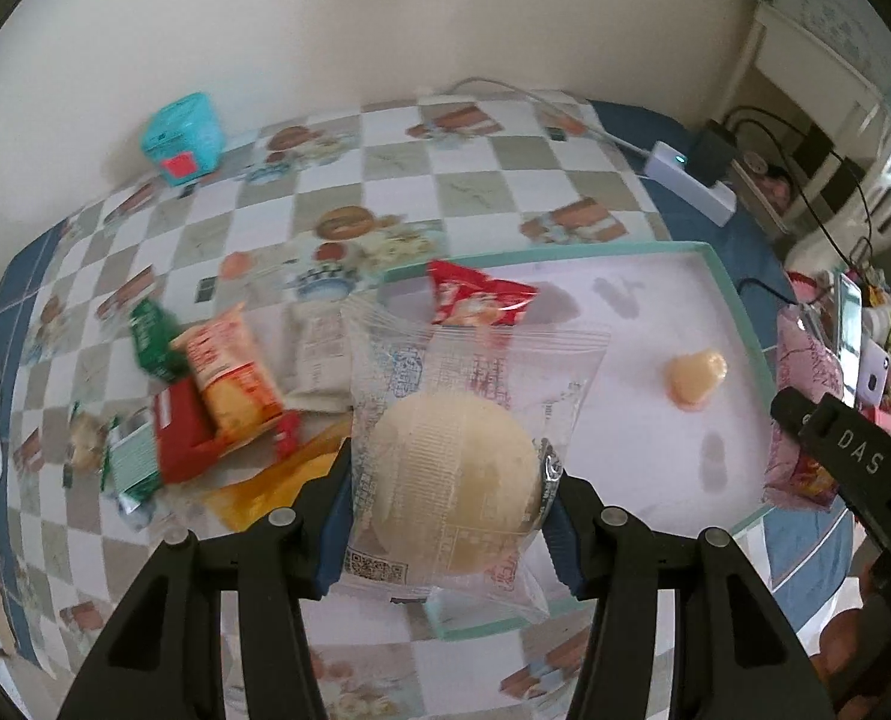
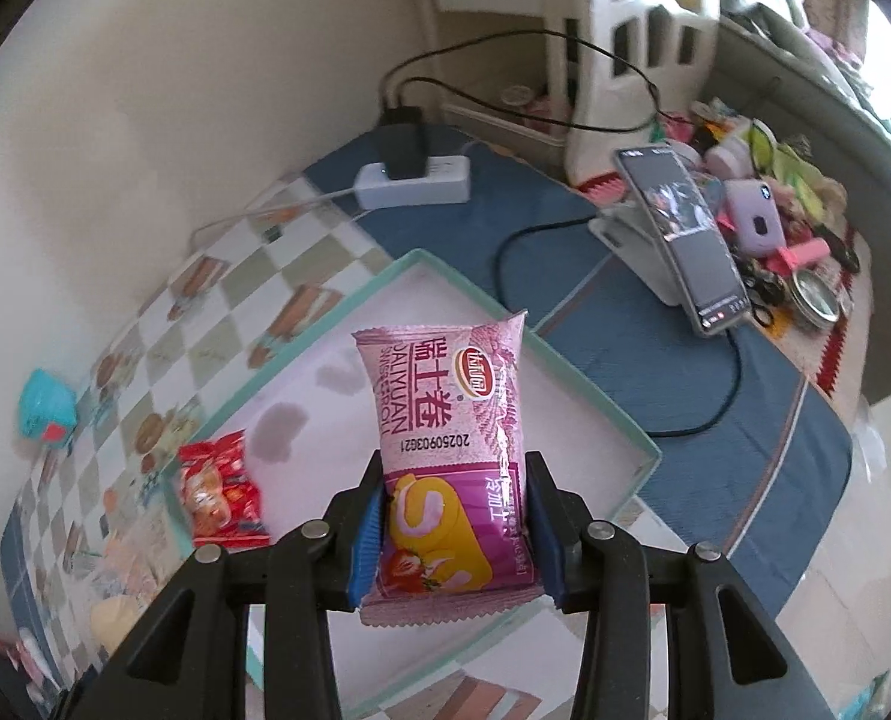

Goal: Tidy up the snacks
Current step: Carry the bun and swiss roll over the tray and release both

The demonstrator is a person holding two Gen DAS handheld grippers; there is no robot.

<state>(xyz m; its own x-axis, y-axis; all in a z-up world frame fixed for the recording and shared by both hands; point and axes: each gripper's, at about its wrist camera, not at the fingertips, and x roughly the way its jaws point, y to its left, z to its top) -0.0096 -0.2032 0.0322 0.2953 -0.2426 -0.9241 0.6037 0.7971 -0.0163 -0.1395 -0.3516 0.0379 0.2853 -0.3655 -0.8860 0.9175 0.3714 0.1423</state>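
My left gripper (image 1: pixel 448 516) is shut on a clear-wrapped round pale cake (image 1: pixel 451 480) and holds it over the near left corner of the white tray (image 1: pixel 739 294) with the teal rim. My right gripper (image 2: pixel 454 534) is shut on a pink Swiss roll packet (image 2: pixel 445 456) and holds it above the same tray (image 2: pixel 589 384). That packet (image 1: pixel 799 420) and the right gripper's finger (image 1: pixel 853 450) show at the tray's right edge in the left wrist view. In the tray lie a red snack bag (image 1: pixel 475 297), also seen in the right wrist view (image 2: pixel 220 489), and a small heart-shaped jelly (image 1: pixel 694 375).
A heap of loose snack packets (image 1: pixel 223 384) lies on the checkered tablecloth left of the tray. A teal box (image 1: pixel 181 138) stands by the wall. A white power strip (image 2: pixel 415 180) with cables, a phone on a stand (image 2: pixel 679 234) and clutter lie to the right.
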